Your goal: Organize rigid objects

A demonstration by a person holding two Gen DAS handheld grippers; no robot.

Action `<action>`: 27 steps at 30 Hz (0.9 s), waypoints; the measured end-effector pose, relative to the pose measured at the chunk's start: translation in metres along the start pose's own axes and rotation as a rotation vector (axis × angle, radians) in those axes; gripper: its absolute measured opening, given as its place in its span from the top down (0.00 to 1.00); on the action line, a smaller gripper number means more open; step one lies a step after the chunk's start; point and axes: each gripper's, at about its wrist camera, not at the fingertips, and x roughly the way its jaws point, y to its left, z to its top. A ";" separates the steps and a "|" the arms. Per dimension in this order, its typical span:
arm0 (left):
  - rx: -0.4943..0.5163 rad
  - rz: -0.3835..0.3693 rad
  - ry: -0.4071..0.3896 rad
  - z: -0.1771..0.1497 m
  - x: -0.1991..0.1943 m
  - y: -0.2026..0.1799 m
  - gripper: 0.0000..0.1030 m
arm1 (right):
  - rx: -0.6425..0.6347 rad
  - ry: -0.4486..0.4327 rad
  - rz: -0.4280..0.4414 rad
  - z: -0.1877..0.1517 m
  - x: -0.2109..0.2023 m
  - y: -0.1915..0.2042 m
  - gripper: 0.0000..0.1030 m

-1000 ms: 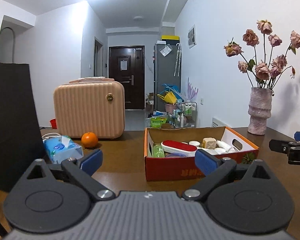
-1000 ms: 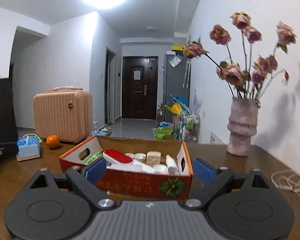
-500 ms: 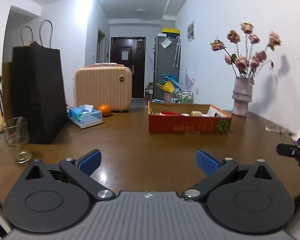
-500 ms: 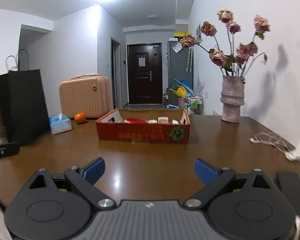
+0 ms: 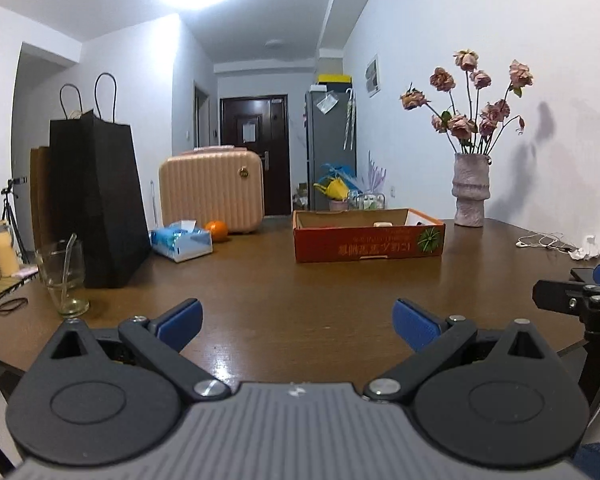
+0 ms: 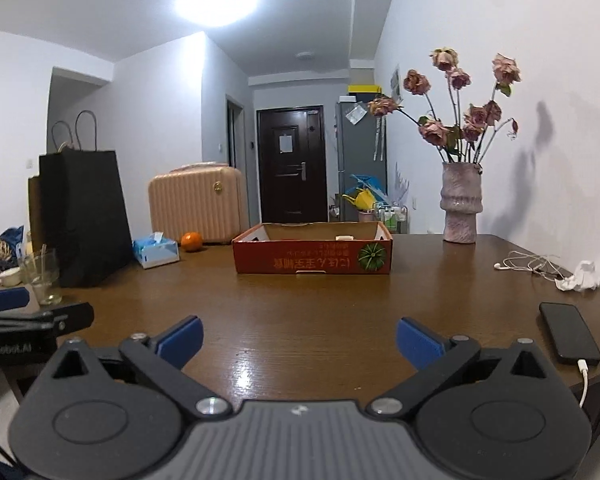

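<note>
An orange cardboard box [image 5: 368,240] stands far back on the brown table [image 5: 300,288], also in the right wrist view [image 6: 312,256]. Its rim hides most of its contents; only a pale block [image 5: 382,224] shows above it. My left gripper [image 5: 298,322] hangs open over the near part of the table, with nothing between its blue pads [image 5: 180,320]. My right gripper [image 6: 299,340] is beside it on the right, its jaws opening wide and nothing between them. Both are well short of the box.
At the left are a black paper bag [image 5: 96,200], a drinking glass [image 5: 62,276], a blue tissue pack [image 5: 182,240], an orange [image 5: 216,230] and a pink suitcase [image 5: 210,190]. A flower vase [image 6: 460,208], earphone cable [image 6: 528,264], crumpled tissue [image 6: 580,278] and plugged-in phone [image 6: 568,332] lie at the right.
Both grippers have drawn back from the box to the near table edge, so the box looks smaller and its contents sink behind the rim. The bag, glass and phone came into view.
</note>
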 end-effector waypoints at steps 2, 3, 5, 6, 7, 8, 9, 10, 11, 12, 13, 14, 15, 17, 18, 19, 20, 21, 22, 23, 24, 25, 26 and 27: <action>0.003 -0.006 0.008 -0.001 0.001 0.000 0.00 | 0.017 -0.006 -0.004 0.001 -0.001 -0.002 0.00; 0.004 -0.012 0.011 -0.001 0.002 0.000 0.00 | 0.022 -0.002 -0.003 0.001 0.000 -0.003 0.00; 0.006 -0.016 0.012 0.000 0.003 -0.001 0.00 | 0.023 0.006 0.003 0.000 0.001 -0.002 0.00; 0.009 -0.020 0.012 0.000 0.003 -0.001 0.00 | 0.021 0.006 0.006 0.000 0.001 -0.002 0.00; 0.010 -0.022 0.013 0.000 0.003 -0.001 0.00 | 0.018 0.004 0.007 0.001 0.001 -0.002 0.00; 0.011 -0.021 0.015 0.000 0.004 -0.002 0.00 | 0.018 0.004 0.007 0.001 0.002 -0.003 0.00; 0.012 -0.023 0.014 0.000 0.004 -0.001 0.00 | 0.017 0.005 0.007 0.001 0.002 -0.003 0.00; 0.012 -0.021 0.014 0.000 0.005 -0.001 0.00 | 0.016 0.008 0.007 0.001 0.003 -0.003 0.00; 0.010 -0.022 0.012 0.000 0.005 -0.001 0.00 | 0.015 0.009 0.009 0.001 0.003 -0.002 0.00; 0.007 -0.022 0.012 -0.001 0.005 0.000 0.00 | 0.013 0.011 0.012 0.001 0.003 -0.002 0.00; 0.004 -0.019 0.014 -0.001 0.005 0.000 0.00 | 0.010 0.011 0.013 0.000 0.003 -0.001 0.00; 0.004 -0.018 0.014 -0.001 0.006 0.001 0.00 | 0.009 0.010 0.012 0.002 0.004 -0.002 0.00; 0.005 -0.018 0.013 -0.001 0.005 0.000 0.00 | 0.007 0.009 0.013 0.002 0.004 -0.001 0.00; 0.009 -0.021 0.011 -0.001 0.005 -0.001 0.00 | 0.008 0.012 0.016 0.002 0.005 -0.002 0.00; 0.010 -0.023 0.012 -0.002 0.005 -0.001 0.00 | 0.008 0.013 0.017 0.003 0.006 -0.003 0.00; 0.013 -0.024 0.011 -0.002 0.005 -0.002 0.00 | 0.007 0.013 0.017 0.002 0.006 -0.003 0.00; 0.015 -0.027 0.010 -0.002 0.005 -0.002 0.00 | 0.004 0.012 0.020 0.002 0.006 -0.002 0.00; 0.016 -0.029 0.010 -0.003 0.005 -0.002 0.00 | 0.000 0.012 0.022 0.001 0.006 -0.002 0.00; 0.017 -0.030 0.010 -0.003 0.005 -0.002 0.00 | -0.004 0.010 0.023 0.001 0.005 -0.001 0.00; 0.018 -0.031 0.009 -0.003 0.005 -0.002 0.00 | -0.006 0.010 0.023 0.001 0.005 -0.001 0.00; 0.019 -0.030 0.009 -0.003 0.005 -0.002 0.00 | -0.006 0.010 0.024 0.000 0.005 -0.001 0.00; 0.019 -0.031 0.008 -0.003 0.005 -0.002 0.00 | -0.005 0.011 0.026 0.000 0.005 -0.001 0.00; 0.020 -0.031 0.008 -0.004 0.005 -0.002 0.00 | -0.004 0.013 0.026 0.000 0.005 -0.001 0.00; 0.020 -0.032 0.008 -0.004 0.005 -0.002 0.00 | -0.004 0.014 0.026 0.000 0.006 -0.001 0.00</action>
